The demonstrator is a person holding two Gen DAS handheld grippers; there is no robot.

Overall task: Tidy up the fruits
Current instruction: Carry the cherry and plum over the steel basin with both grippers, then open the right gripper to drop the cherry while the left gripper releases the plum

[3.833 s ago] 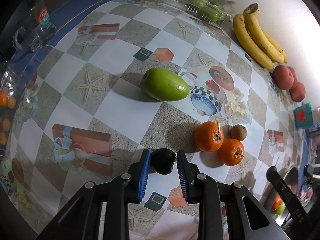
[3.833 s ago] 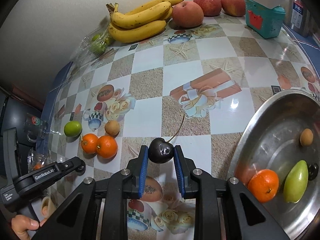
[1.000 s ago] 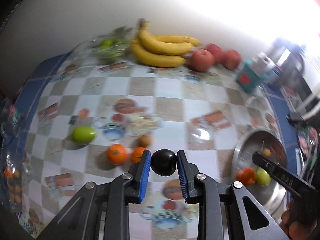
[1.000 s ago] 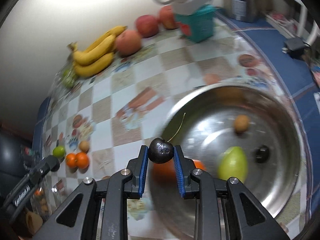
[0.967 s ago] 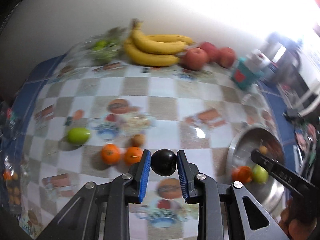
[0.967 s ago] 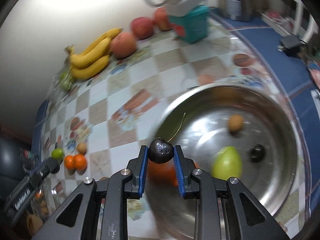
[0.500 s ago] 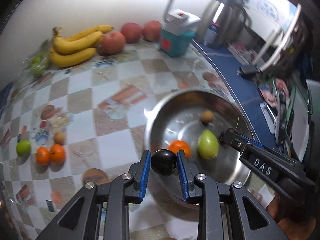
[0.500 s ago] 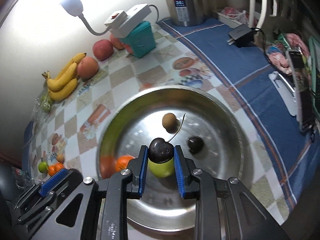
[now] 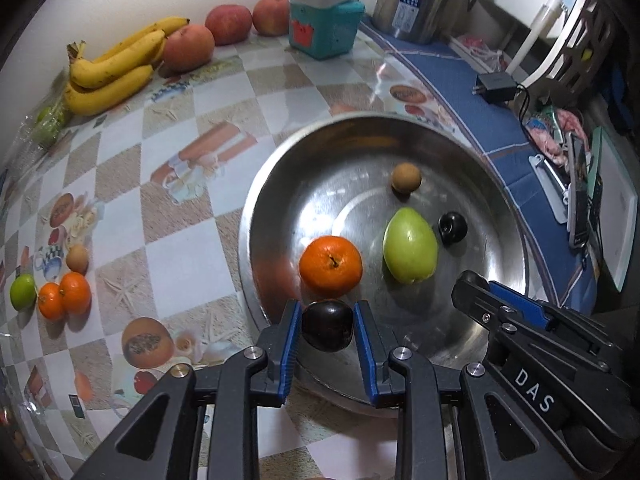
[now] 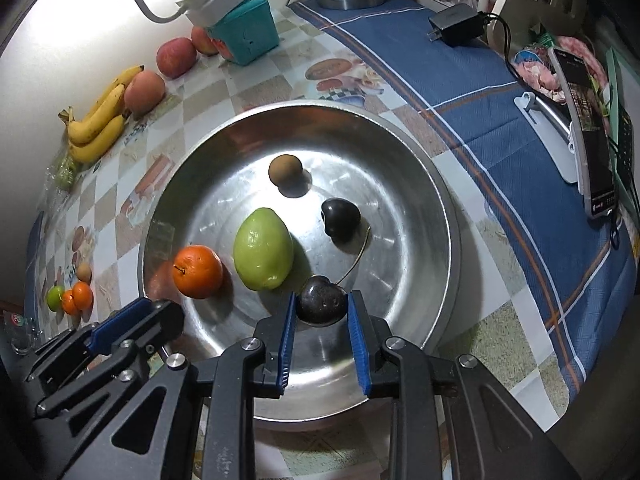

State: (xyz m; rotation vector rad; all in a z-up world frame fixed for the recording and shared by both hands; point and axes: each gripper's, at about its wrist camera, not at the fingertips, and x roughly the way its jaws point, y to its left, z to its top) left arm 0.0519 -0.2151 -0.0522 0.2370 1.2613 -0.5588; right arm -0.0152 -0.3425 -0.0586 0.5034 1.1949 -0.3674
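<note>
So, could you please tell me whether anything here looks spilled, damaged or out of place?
Nothing stands out. Each claw, left and right, holds a dark cherry over the steel bowl; the fruit inside looks intact.

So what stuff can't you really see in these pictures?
- Left wrist view: the green fruit in the clear box by the bananas is too small and squashed at the edge to name.
- Right wrist view: the glass is cut off by the frame's edge.
- Both views: the undersides of the dark cherries in the left gripper and right gripper are hidden.
</note>
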